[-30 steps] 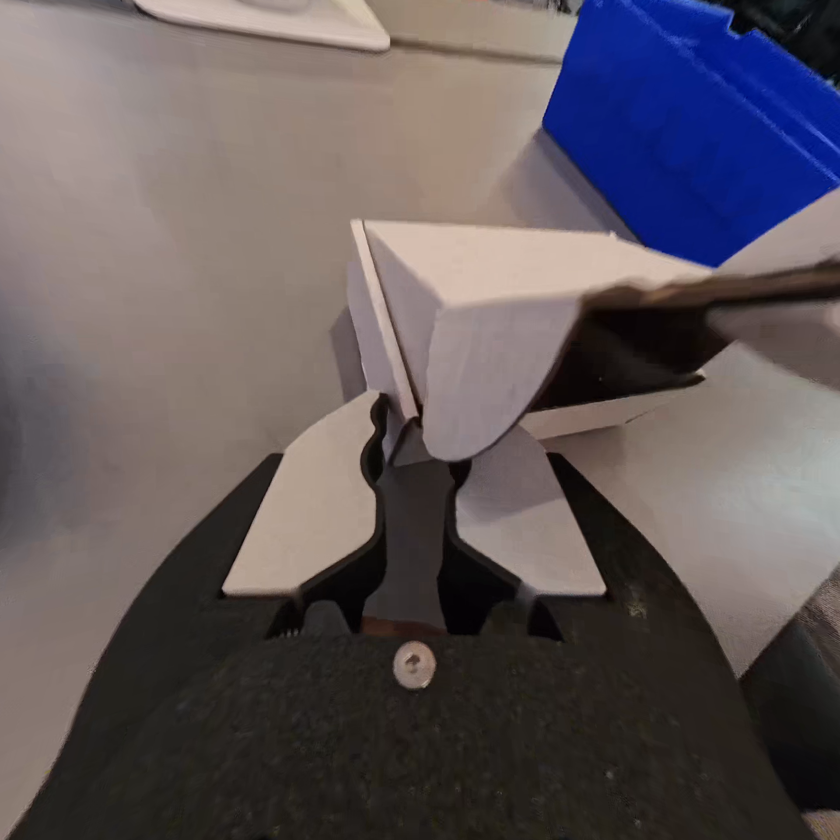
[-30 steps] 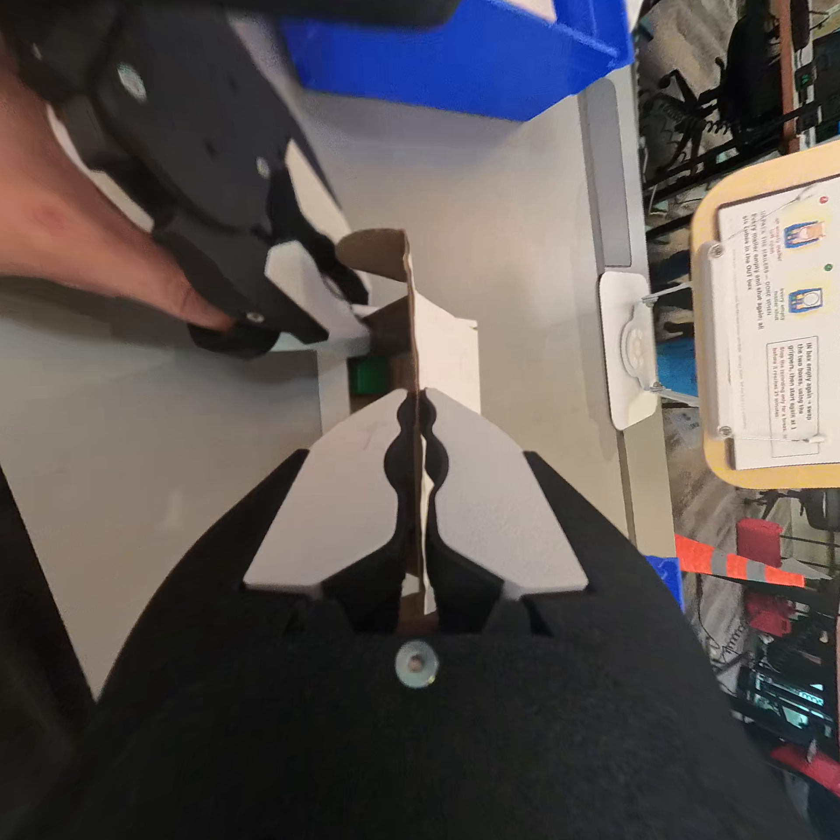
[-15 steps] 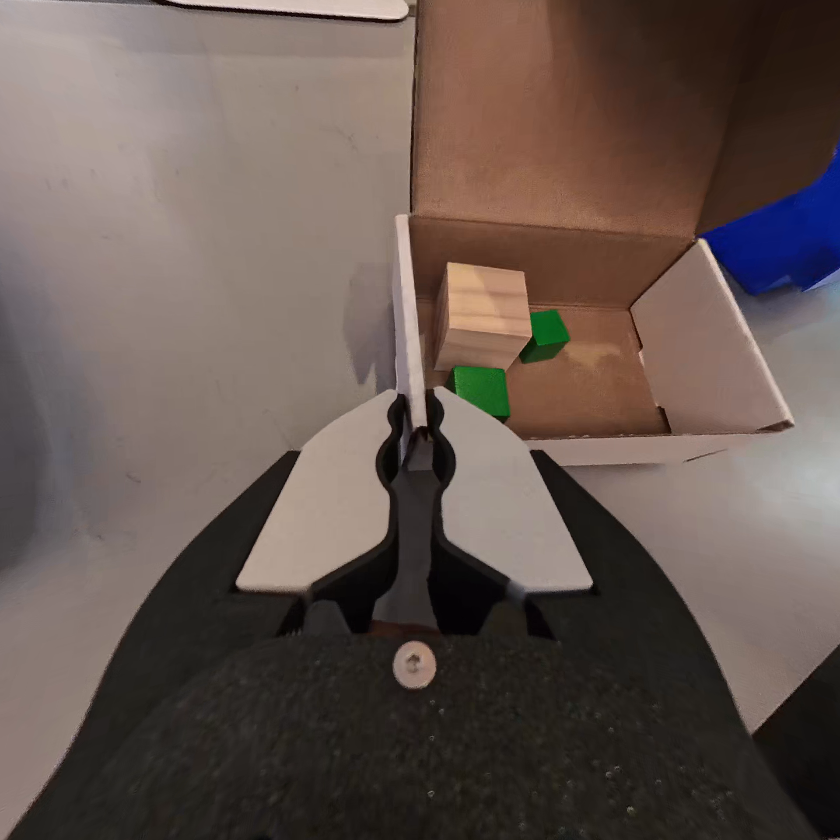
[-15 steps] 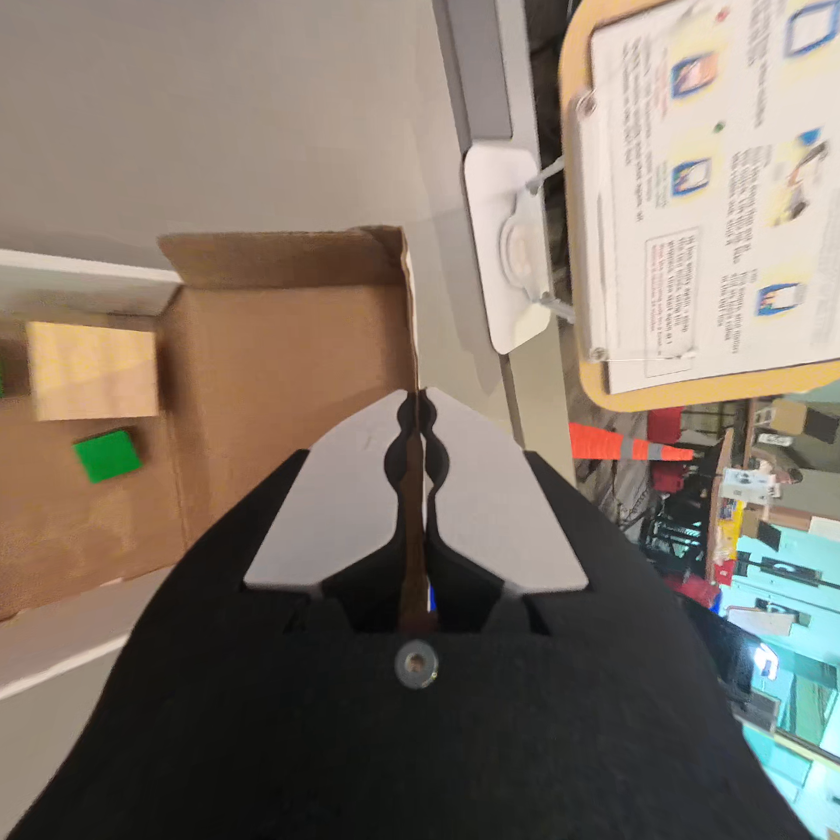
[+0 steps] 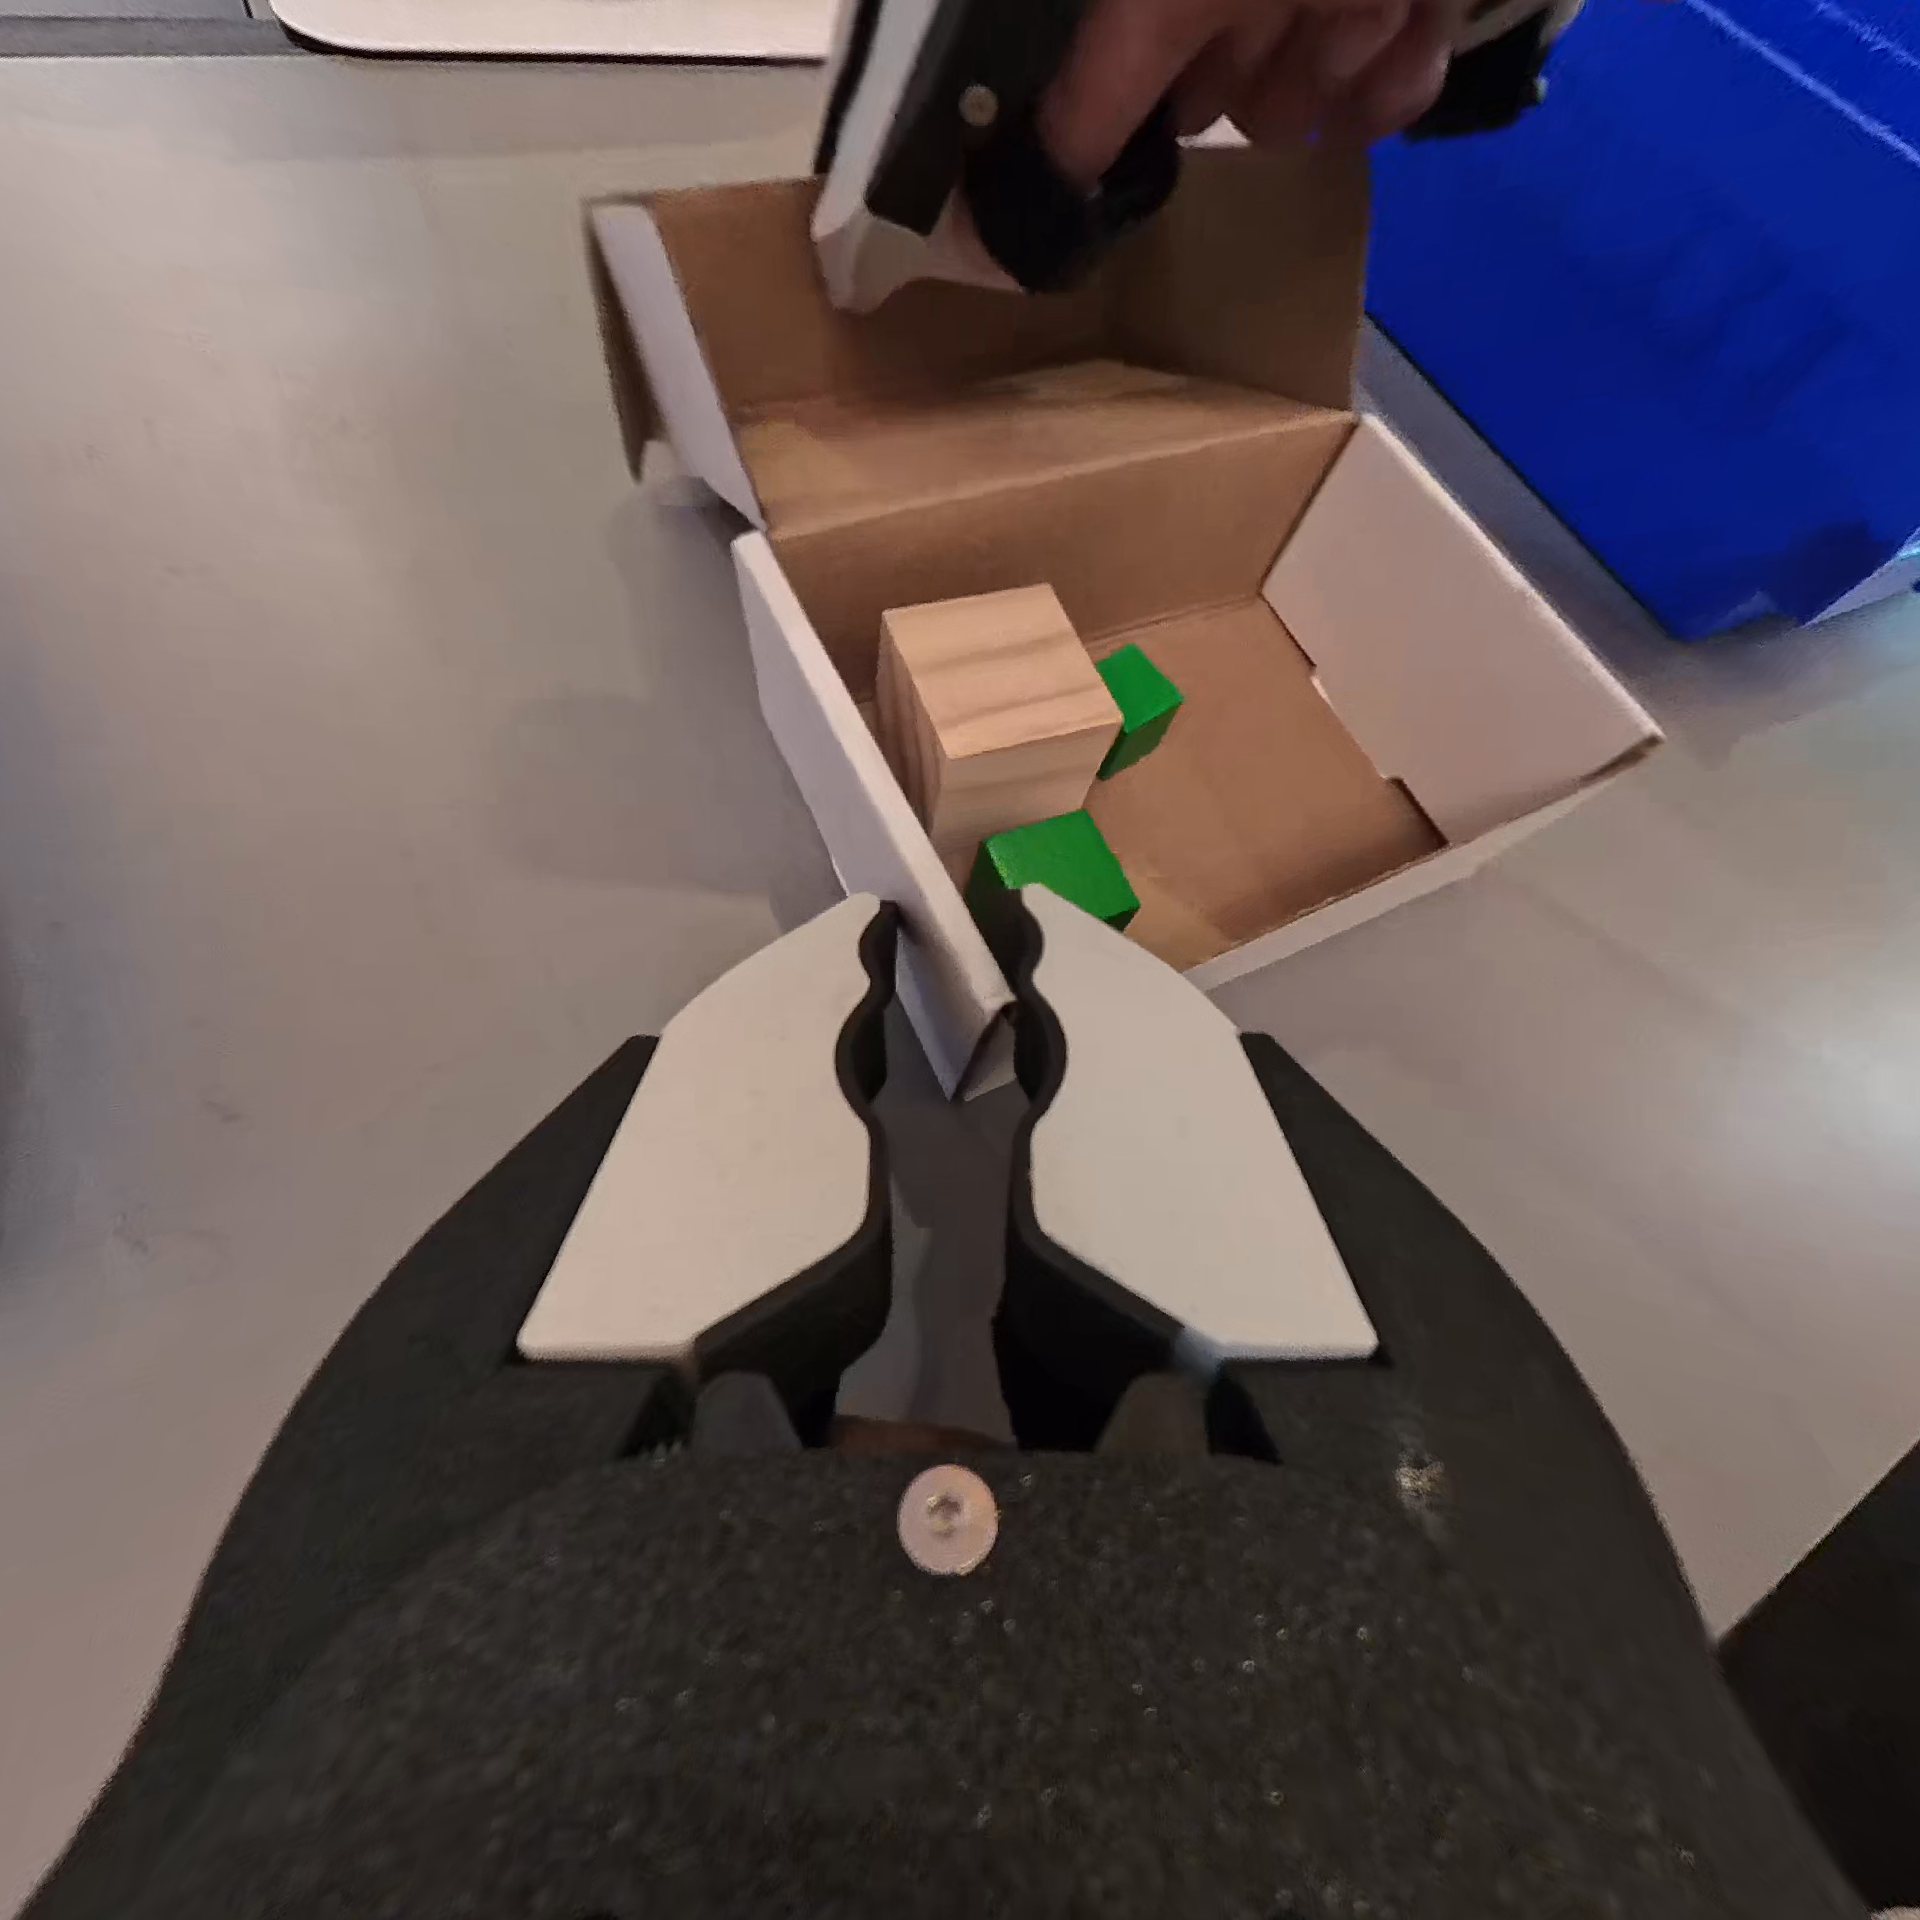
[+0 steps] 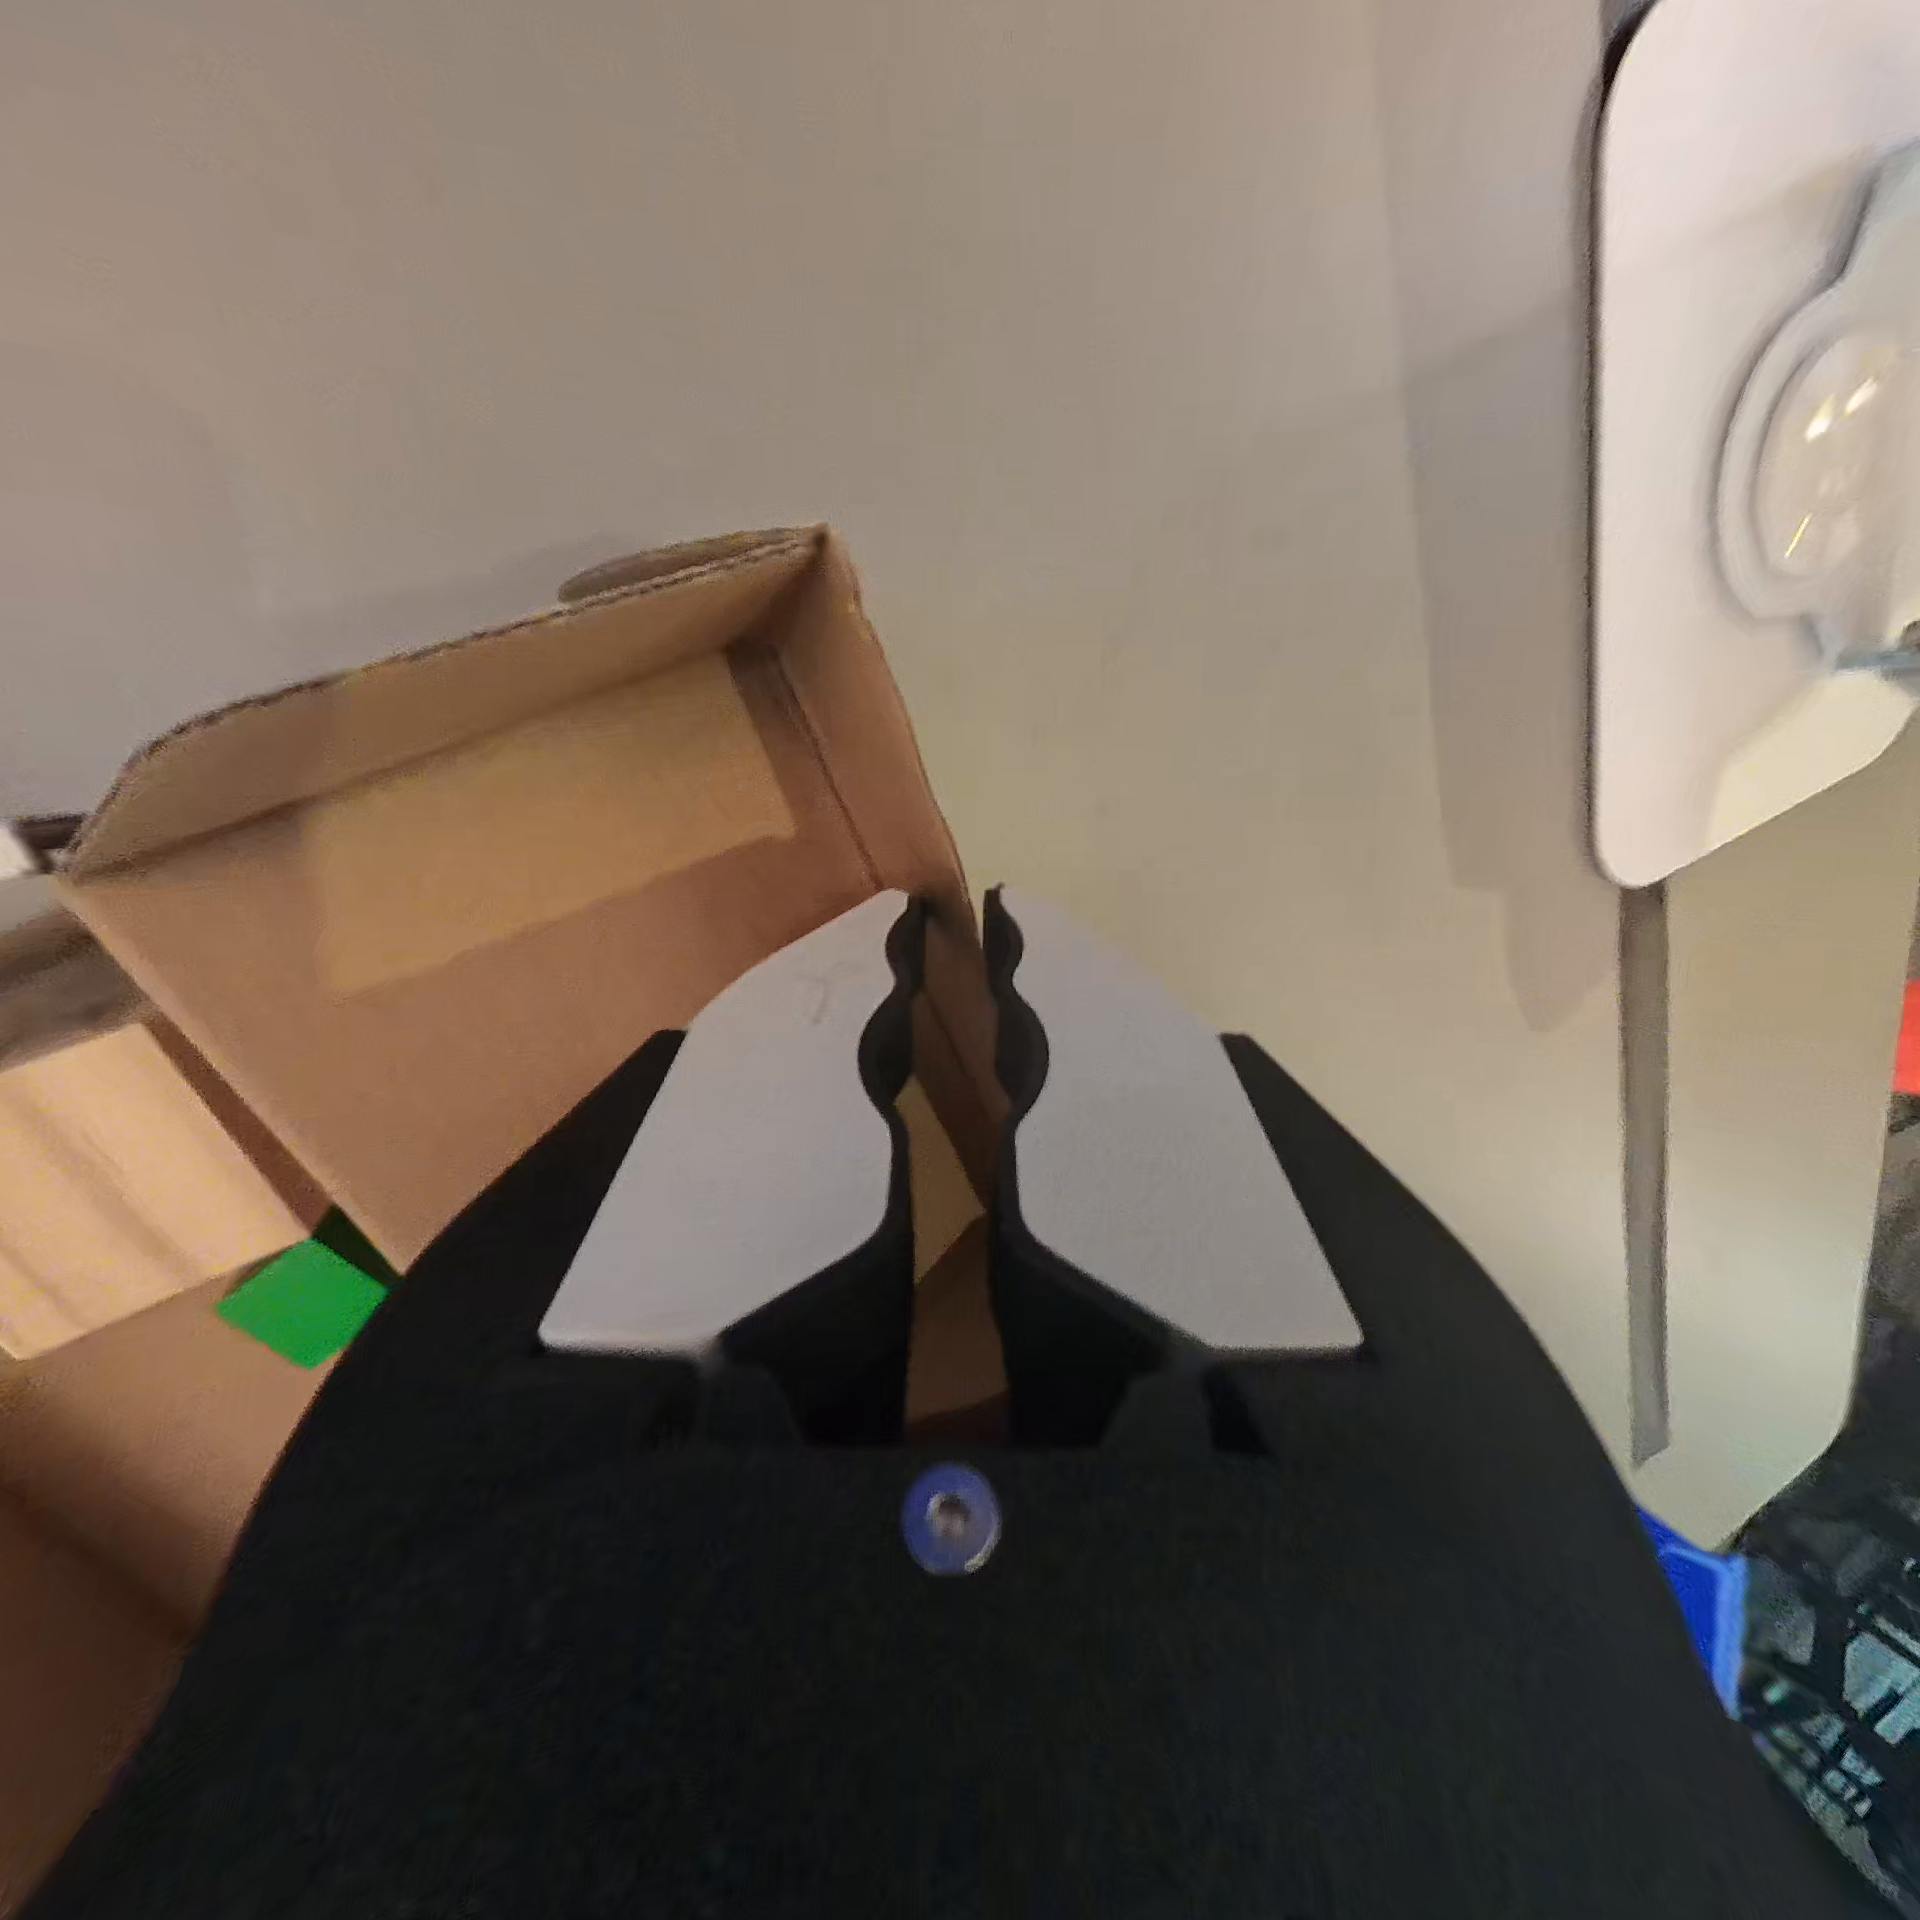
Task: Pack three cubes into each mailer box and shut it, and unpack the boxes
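A white mailer box (image 5: 1455,675) stands open on the grey table, its brown lid (image 5: 1226,301) folded back. Inside are a wooden cube (image 5: 987,707) and two green cubes (image 5: 1055,862) (image 5: 1138,691). My left gripper (image 5: 951,914) straddles the box's near corner, fingers slightly parted, the wall loose and slanted between them. My right gripper (image 6: 954,899) is slightly parted around the lid's side flap (image 6: 852,727), which runs slanted through the gap. It also shows over the lid in the left wrist view (image 5: 862,281). The right wrist view shows a green cube (image 6: 301,1304) too.
A blue bin (image 5: 1662,364) stands right of the box. A white stand base (image 6: 1745,416) sits at the table's far edge. A hand (image 5: 1195,62) holds the right gripper above the lid. Bare table lies left of the box. There is about 20 cm between the tips of the two grippers. The right gripper is farther from the wooden cube (image 5: 987,707), some 12 cm, than the left, some 4 cm.
The lid swung from closed to folded right back, showing the cubes. Both grippers went from clamped on cardboard to slightly parted. The box now sits at an angle to my left fingers.
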### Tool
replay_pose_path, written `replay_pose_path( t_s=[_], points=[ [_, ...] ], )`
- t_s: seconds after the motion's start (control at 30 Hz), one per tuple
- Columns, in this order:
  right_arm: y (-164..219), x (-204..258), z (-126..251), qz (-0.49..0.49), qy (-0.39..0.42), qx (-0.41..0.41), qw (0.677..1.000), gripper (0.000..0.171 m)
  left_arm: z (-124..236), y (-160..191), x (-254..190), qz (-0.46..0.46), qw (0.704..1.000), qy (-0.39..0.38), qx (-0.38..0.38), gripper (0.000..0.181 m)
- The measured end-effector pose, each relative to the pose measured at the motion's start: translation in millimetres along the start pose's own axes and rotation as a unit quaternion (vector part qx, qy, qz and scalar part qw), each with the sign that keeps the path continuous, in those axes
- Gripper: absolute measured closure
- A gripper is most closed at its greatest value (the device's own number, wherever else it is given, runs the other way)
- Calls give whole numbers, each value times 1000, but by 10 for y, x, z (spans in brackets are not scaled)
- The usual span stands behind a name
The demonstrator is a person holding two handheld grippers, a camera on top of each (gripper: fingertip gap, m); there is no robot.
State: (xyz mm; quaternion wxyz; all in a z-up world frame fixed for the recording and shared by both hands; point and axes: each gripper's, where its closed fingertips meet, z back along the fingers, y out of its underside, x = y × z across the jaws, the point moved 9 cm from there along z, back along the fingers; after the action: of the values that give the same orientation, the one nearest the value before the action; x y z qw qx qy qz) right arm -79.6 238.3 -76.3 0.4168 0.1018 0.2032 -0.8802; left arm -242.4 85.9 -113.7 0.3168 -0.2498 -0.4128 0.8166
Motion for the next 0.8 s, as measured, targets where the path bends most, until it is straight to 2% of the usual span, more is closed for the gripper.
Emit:
replay_pose_path(
  t_s=[0.03,0.13,0.2,0.23,0.33,0.4,0.47,0.53,0.57,0.6,0.67,0.73,0.8],
  points=[
    [-63,-6,44,6,6,-13,1000,161,-4,2,-21,1,1000,0,0,160],
    [-246,23,244,24,27,-52,998,159,-4,8,-83,1,1000,-2,-1,154],
    [-319,48,443,25,47,-70,996,136,8,9,-110,-6,1000,0,-4,152],
    [-339,45,581,18,66,-81,994,131,33,7,-118,-15,1000,5,-9,149],
    [-291,81,1145,-19,102,-153,983,119,186,-21,-132,-79,995,51,-36,123],
    [-131,190,1532,-56,83,-221,970,117,292,-32,-96,-154,982,93,-54,120],
    [103,403,1723,-96,5,-278,956,120,318,-13,-60,-214,963,160,-38,115],
    [364,661,1642,-118,-77,-279,950,113,290,-62,-30,-217,957,189,-33,101],
    [487,766,1526,-127,-95,-263,952,107,276,-106,-35,-219,955,198,-36,101],
    [594,839,1390,-138,-92,-249,954,103,261,-155,-42,-232,952,193,-46,100],
    [774,933,1110,-154,-56,-237,958,107,231,-214,-79,-280,939,186,-68,102],
    [884,1010,899,-160,-46,-239,957,109,170,-209,-99,-317,930,176,-63,108],
    [942,1082,799,-155,-48,-241,957,105,98,-171,-77,-321,931,166,-49,108]
  ],
)
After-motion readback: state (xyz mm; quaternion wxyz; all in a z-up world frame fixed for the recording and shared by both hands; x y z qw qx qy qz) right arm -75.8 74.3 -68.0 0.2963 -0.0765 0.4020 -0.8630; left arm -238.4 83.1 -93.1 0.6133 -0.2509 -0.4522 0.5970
